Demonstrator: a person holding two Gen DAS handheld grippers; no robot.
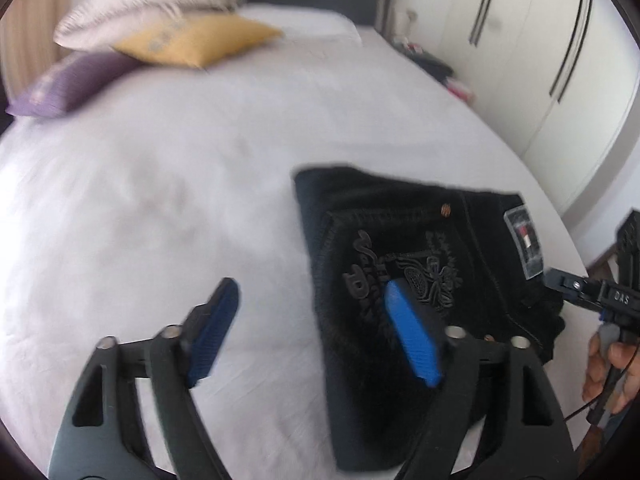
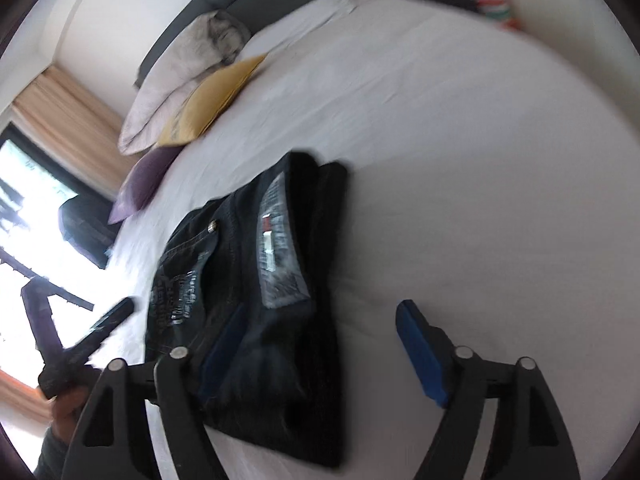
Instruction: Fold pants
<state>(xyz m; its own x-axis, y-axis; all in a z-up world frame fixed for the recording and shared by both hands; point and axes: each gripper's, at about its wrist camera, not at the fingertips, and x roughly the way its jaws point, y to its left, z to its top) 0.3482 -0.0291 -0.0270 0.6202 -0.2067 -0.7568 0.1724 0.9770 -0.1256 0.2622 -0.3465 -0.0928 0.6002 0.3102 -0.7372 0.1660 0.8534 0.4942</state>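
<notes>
Black jeans (image 1: 404, 248), one pair: lying in a compact folded stack near the edge of the white bed (image 1: 160, 184); folding looks essentially done. Left gripper (image 1: 316, 332) and right gripper (image 2: 320, 350): jaws spread wide, gripping nothing. Pillows: one pale, one yellow (image 1: 196, 40), one purple (image 1: 68, 84).
</notes>
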